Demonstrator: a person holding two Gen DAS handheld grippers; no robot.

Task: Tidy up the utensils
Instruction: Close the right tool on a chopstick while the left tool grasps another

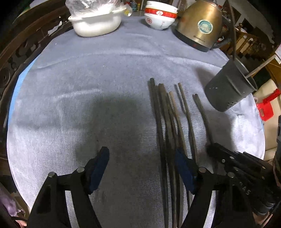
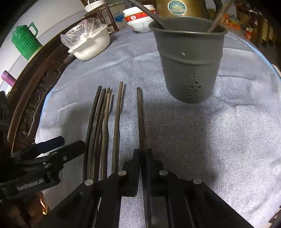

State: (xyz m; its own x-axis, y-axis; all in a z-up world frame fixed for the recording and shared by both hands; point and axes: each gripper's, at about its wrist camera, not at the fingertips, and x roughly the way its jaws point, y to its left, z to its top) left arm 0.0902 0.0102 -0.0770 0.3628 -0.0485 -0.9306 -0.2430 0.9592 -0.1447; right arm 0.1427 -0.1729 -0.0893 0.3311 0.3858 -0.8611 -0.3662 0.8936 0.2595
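Several dark chopsticks (image 1: 165,122) lie side by side on the grey cloth; they also show in the right wrist view (image 2: 103,122). My right gripper (image 2: 142,154) is shut on the rightmost chopstick (image 2: 140,112), which lies low on the cloth; this gripper also shows in the left wrist view (image 1: 210,147). A grey perforated utensil holder (image 2: 189,63) stands ahead of it, right of the chopsticks, with two utensils in it; it also shows in the left wrist view (image 1: 228,87). My left gripper (image 1: 142,156) is open and empty, its right finger (image 1: 184,168) over the chopsticks.
A white tub (image 1: 95,21) with a plastic bag, stacked red-and-white bowls (image 1: 160,15) and a brass kettle (image 1: 200,24) stand at the far edge. A carved dark wood rim (image 2: 35,98) borders the table on the left. A green jug (image 2: 25,41) stands beyond it.
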